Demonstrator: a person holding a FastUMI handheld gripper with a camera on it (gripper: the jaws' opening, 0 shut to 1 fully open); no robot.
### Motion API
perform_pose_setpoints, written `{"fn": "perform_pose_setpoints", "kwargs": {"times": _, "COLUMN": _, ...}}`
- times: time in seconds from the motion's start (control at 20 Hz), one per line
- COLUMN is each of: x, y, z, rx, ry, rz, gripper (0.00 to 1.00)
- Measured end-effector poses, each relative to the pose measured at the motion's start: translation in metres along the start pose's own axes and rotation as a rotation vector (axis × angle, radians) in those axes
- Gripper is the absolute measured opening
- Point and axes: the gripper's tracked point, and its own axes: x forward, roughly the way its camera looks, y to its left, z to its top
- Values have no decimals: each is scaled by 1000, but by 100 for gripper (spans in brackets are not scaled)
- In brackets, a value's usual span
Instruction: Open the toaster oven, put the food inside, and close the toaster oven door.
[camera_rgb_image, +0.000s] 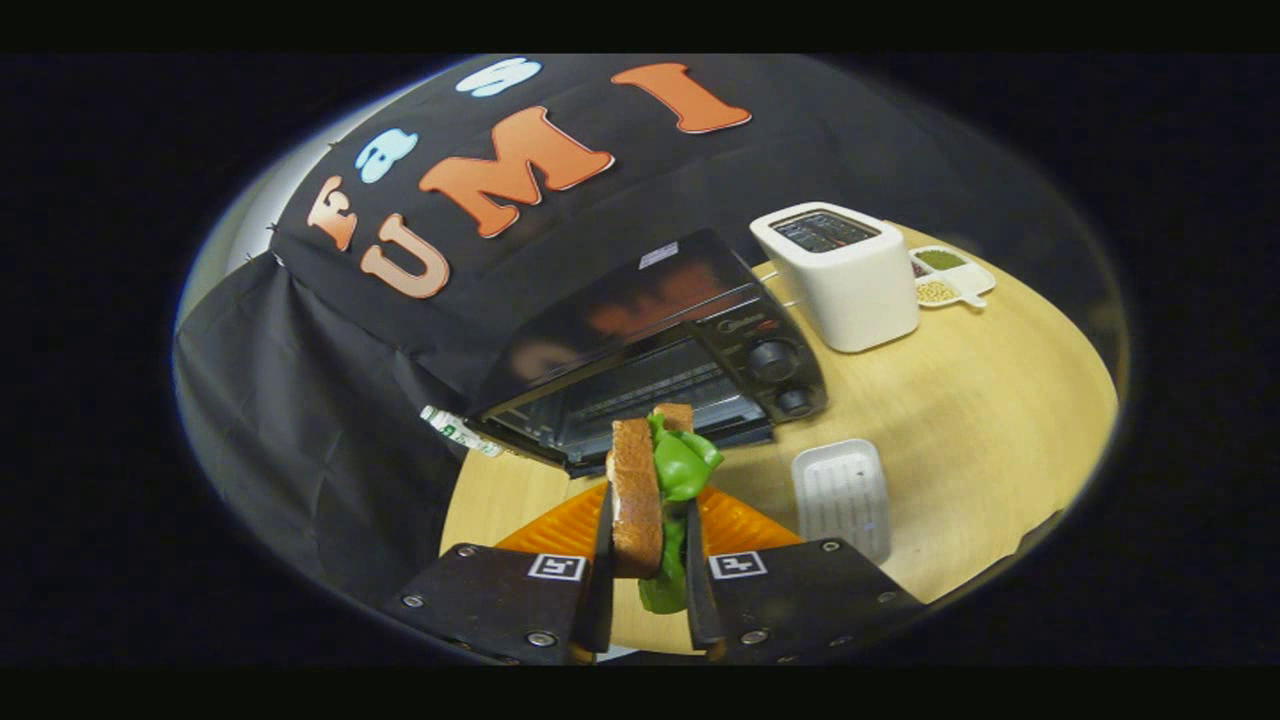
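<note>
Gripper view: your claw (648, 560) clamps the sandwich (650, 490), lifted. Toaster oven (660, 350) at 12 o'clock appears open. Remaining, I judge: insert food, close door.

Black gripper (648, 590): flat plates w/ silver screws, square b/w markers.

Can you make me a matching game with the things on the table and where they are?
Things:
1. sandwich
2. toaster
3. white tray
4. oven

Places:
A. on the table beside the fingers
B. just beyond the sandwich, door open
C. clamped in the hand-held gripper
D. far end, beside the oven's knobs

Pairs: 1-C, 2-D, 3-A, 4-B
</note>
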Motion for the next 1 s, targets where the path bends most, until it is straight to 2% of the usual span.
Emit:
{"fn": "perform_pose_setpoints", "kwargs": {"times": 0.25, "x": 29, "y": 34, "z": -5, "rx": 72, "ry": -43, "rz": 58, "gripper": 30}}
{"fn": "perform_pose_setpoints", "kwargs": {"times": 0.5, "x": 56, "y": 50, "z": 1, "rx": 122, "ry": -102, "rz": 75, "gripper": 30}}
{"fn": "perform_pose_setpoints", "kwargs": {"times": 1.0, "x": 123, "y": 39, "z": 18, "rx": 316, "ry": -227, "rz": 68, "gripper": 30}}
